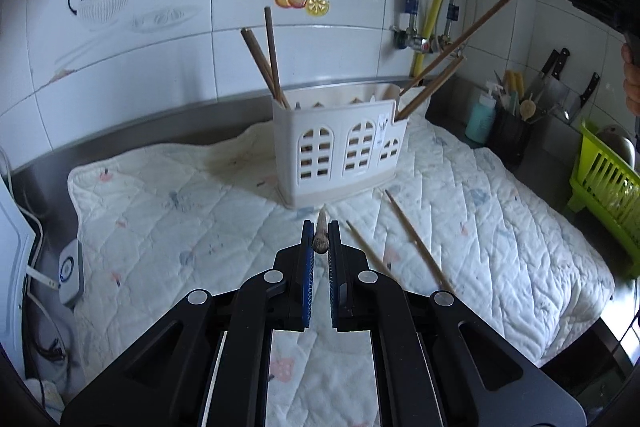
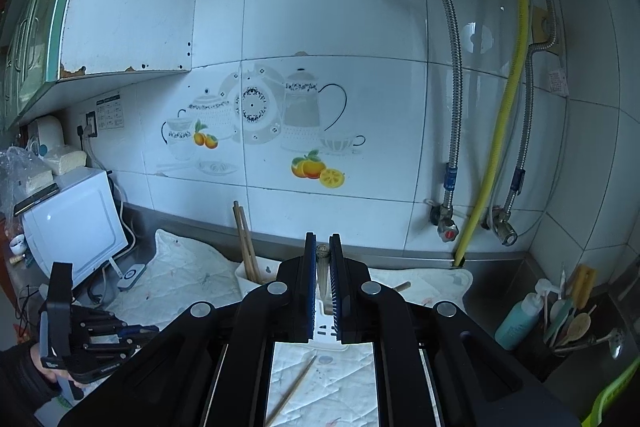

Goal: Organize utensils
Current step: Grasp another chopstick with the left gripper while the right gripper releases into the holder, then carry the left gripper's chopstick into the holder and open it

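Both claws, left gripper (image 1: 321, 227) and right gripper (image 2: 323, 247), pinch a light, stiff, slippery chopstick (image 1: 321, 241) near its end.

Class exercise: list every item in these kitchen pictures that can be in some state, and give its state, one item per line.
left gripper: shut on a chopstick
right gripper: shut on a chopstick, raised
held chopstick: tilted, lower end reaching down into the holder
utensil holder: upright on the cloth
two chopsticks: leaning in its left compartment
loose chopsticks: lying on the quilted cloth
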Action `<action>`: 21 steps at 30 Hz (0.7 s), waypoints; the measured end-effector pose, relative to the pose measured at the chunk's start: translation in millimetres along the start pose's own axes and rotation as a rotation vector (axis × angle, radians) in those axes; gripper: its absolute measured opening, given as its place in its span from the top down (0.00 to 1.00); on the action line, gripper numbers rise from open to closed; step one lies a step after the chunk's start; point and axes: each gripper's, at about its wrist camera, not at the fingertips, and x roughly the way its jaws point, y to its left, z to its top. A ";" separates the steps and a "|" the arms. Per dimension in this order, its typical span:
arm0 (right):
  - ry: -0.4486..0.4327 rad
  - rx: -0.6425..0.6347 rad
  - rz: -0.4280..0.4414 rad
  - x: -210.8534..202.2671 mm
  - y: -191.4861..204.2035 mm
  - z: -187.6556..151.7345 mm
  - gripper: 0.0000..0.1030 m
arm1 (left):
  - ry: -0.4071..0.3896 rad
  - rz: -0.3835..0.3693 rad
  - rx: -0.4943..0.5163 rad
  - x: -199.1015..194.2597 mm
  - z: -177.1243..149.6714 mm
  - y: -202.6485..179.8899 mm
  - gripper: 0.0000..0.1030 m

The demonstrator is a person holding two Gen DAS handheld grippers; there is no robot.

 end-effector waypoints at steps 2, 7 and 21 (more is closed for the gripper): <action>-0.005 0.008 -0.005 1.6 -4.1 4.8 0.94 | -0.011 -0.004 0.004 -1.7 11.3 1.6 0.95; 0.003 -0.005 -0.046 12.1 -10.7 15.4 0.94 | -0.051 -0.015 0.017 -9.0 45.3 3.1 0.95; 0.208 0.016 -0.011 95.3 -17.7 -6.0 0.94 | -0.269 -0.005 0.081 -53.6 155.4 -10.4 0.96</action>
